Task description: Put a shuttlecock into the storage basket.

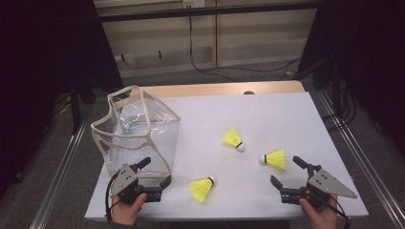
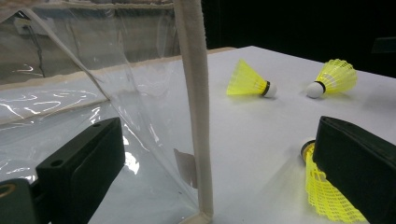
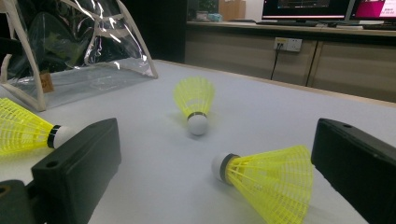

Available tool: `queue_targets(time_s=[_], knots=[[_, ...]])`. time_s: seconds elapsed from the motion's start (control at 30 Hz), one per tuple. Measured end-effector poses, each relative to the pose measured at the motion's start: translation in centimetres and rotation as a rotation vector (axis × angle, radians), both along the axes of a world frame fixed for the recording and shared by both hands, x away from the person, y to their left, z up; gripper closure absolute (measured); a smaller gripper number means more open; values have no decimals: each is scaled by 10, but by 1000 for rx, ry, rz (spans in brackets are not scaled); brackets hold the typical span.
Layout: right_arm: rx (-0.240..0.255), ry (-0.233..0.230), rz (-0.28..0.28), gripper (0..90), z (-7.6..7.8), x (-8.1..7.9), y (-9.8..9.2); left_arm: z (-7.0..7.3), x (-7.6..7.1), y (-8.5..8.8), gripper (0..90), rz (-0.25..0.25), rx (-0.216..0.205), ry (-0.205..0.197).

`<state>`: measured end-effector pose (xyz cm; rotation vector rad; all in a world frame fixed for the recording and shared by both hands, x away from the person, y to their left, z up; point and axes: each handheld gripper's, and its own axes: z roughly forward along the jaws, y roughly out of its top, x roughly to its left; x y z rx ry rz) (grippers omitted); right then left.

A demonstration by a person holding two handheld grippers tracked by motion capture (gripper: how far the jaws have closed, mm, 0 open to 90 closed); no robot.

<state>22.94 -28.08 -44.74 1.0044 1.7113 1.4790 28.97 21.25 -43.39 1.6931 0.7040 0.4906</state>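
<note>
So the left gripper (image 1: 154, 172) sits low at the near-left edge of the white table (image 1: 267, 109), held from underneath by the person's left hand (image 1: 128, 209), pointing forward and a bit to the right, grey plate facing up. Its jaws are spread wide with nothing clamped; in the left gripper view the fabric-trimmed corner edge of the clear plastic bag (image 1: 138, 131) stands right between them, one jaw against the clear wall side and the other out over the table. That bag stands upright at the left of the table with its mouth open. The right gripper (image 1: 286, 172) mirrors it at the near-right edge, gripped by the right hand (image 1: 319, 212), aimed forward and leftward, jaws also wide apart and holding nothing. Three yellow shuttlecocks lie on their sides: the near shuttlecock (image 1: 201, 188) just beside the left gripper's outer jaw, the middle shuttlecock (image 1: 233, 139) farther out toward the table centre, and the right shuttlecock (image 1: 274, 159) just ahead of the right gripper, roughly between its jaws in the right gripper view, not touched.
</note>
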Motion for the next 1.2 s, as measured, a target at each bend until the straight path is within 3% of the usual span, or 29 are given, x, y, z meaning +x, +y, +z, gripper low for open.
queue_targets(time_s=[0.6,1.2], knots=[[-4,-2,8,14,1,-1,1,4,-2,-9,23,-25,-1,10],[-4,-1,15,16,1,-2,2,8,-7,-25,24,-107,12,39]])
